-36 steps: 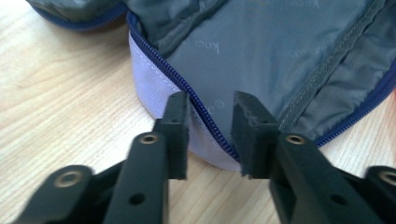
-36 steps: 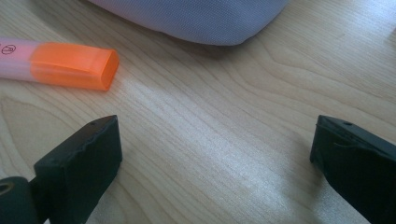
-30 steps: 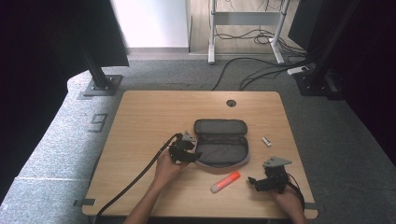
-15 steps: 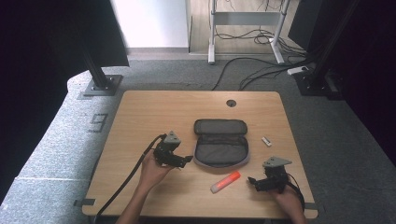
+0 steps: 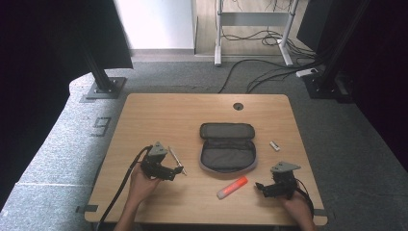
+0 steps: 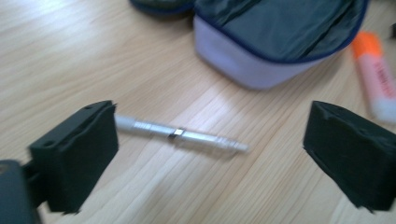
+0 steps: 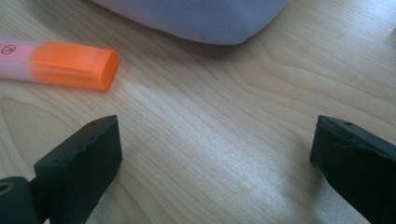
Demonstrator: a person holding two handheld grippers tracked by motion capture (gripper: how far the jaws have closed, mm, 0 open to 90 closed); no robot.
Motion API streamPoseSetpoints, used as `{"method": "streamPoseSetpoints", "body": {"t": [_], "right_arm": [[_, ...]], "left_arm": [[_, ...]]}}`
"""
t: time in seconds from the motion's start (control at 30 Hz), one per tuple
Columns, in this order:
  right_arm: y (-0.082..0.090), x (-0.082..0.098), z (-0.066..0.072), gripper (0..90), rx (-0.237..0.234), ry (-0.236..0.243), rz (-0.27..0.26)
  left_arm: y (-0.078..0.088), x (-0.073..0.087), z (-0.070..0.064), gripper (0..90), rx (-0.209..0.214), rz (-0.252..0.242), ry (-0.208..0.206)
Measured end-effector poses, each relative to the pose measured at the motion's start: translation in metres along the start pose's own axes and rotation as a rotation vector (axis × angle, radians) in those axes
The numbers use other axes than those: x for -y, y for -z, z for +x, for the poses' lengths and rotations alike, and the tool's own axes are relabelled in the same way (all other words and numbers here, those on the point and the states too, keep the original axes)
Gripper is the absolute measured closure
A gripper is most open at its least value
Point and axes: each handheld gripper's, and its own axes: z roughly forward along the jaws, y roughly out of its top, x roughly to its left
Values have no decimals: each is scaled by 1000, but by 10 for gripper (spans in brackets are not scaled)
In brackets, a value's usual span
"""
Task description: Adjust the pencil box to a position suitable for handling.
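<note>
Pen [image 6: 180, 134] lies flat on the table [image 5: 183, 115], a slim silver barrel with a dark band near its middle. In the left gripper view it sits between the two black jaws but beyond them, one end tucked behind the left jaw, neither pad pressing on it. The left gripper [image 5: 177, 172] stands with its jaws wide apart; they have just been opening, and the pen rests free on the wood. In the high view the pen [image 5: 176, 160] shows just beside that gripper's tip, left of the case [image 5: 227, 154].

The case lies open near the table's middle, dark lining up, its pale grey shell toward the person. In the left gripper view it [image 6: 280, 32] sits well behind the pen.

A highlighter [image 5: 232, 187], orange cap and pinkish body, lies in front of the case, between the two grippers. The right gripper [image 5: 260, 187] rests near it, jaws spread wide with bare wood between them; its own view shows the highlighter [image 7: 70, 63] off to the left, apart from the jaws.

A small white thing [image 5: 274, 146] lies right of the case.
</note>
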Motion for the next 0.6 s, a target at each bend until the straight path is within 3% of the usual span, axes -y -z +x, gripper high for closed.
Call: {"method": "streamPoseSetpoints", "body": {"t": [0.2,0.3,0.6], "right_arm": [[0,0,0,18,0,0,0],[0,0,0,16,2,2,1],[0,0,0,12,21,-20,2]], "left_arm": [[-2,19,6,0,-21,21,7],[-3,28,8,0,-53,35,-7],[-13,49,13,0,-61,70,6]]}}
